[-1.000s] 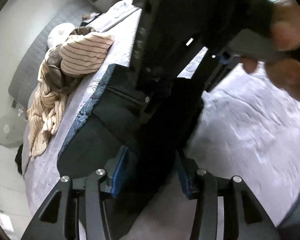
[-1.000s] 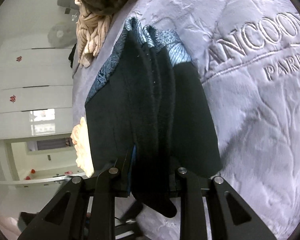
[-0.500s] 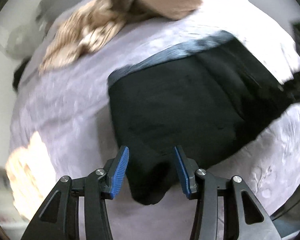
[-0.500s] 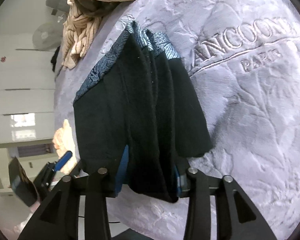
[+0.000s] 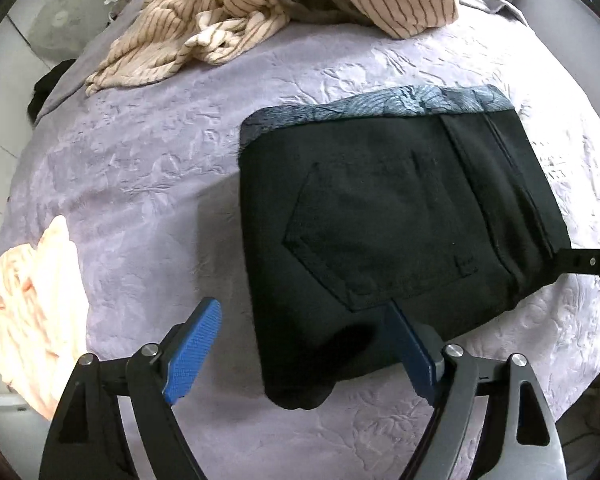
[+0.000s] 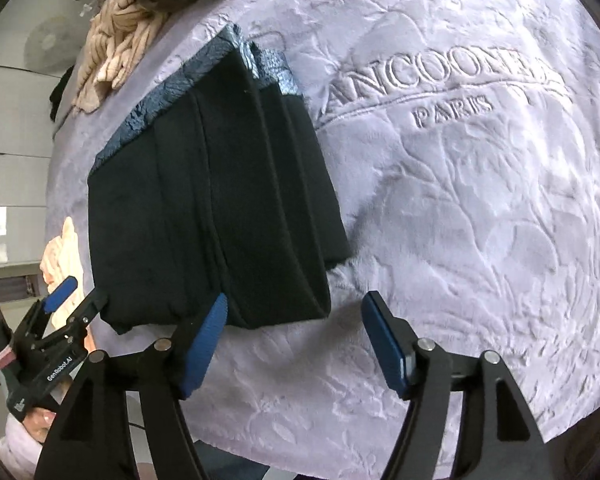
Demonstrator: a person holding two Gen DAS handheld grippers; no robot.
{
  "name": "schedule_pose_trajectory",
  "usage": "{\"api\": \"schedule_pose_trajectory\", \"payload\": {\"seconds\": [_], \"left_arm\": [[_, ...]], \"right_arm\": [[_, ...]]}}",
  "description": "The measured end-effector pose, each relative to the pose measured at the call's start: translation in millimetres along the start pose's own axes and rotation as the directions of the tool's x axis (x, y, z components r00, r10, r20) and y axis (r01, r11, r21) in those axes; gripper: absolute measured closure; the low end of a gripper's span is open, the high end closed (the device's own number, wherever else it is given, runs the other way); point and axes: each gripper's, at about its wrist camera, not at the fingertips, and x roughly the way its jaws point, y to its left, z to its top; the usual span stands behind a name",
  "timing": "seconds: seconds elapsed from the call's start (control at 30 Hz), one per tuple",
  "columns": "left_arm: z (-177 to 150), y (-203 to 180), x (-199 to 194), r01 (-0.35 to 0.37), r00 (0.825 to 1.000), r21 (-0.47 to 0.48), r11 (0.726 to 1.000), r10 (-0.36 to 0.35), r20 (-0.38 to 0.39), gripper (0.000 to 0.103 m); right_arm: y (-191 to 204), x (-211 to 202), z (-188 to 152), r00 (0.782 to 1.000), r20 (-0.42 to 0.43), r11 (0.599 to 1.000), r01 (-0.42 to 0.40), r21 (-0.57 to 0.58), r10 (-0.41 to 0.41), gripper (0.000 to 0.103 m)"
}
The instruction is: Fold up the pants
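Note:
The black pants (image 5: 388, 224) lie folded into a compact rectangle on the lilac bedspread (image 5: 148, 168), with a blue patterned waistband lining along the far edge and a back pocket facing up. My left gripper (image 5: 306, 344) is open, its jaws straddling the near left corner of the pants without pinching. In the right wrist view the pants (image 6: 216, 196) lie ahead to the left. My right gripper (image 6: 296, 340) is open and empty just off their near right corner. The left gripper (image 6: 72, 300) shows at the left edge there.
A heap of beige striped clothes (image 5: 268, 12) lies at the far side of the bed. A pale peach garment (image 5: 32, 304) lies at the near left edge. Embossed lettering (image 6: 440, 80) marks the bedspread right of the pants. A fan (image 5: 60, 24) stands beyond the bed.
Both grippers were shut on the pants and holding them up. They have laid the folded pants flat on the bed, opened, and drawn back a little.

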Motion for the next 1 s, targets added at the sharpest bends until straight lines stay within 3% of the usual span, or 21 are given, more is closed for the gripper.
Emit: {"api": "schedule_pose_trajectory", "payload": {"seconds": [0.3,0.67,0.77,1.0], "left_arm": [[2.6,10.4,9.6,-0.005,0.999,-0.05,0.999,0.002,-0.048,0.018],[6.4,13.0,18.1,0.05,0.995,-0.085,0.995,-0.057,-0.079,0.018],[7.6,12.7,21.9,0.051,0.994,-0.096,0.994,-0.06,-0.092,0.0],[8.8,12.7,27.2,0.046,0.993,-0.109,0.993,-0.058,-0.107,0.0]], "right_arm": [[1.1,-2.3,-5.3,0.999,-0.019,0.999,0.037,-0.012,-0.037,0.026],[-0.3,-8.6,-3.5,0.999,0.022,0.999,-0.035,-0.002,0.035,0.021],[-1.8,-9.2,-1.4,0.998,0.028,0.998,-0.056,-0.001,0.056,0.02],[-0.5,-6.4,1.0,0.998,0.02,0.998,-0.063,-0.021,0.064,0.019]]}}
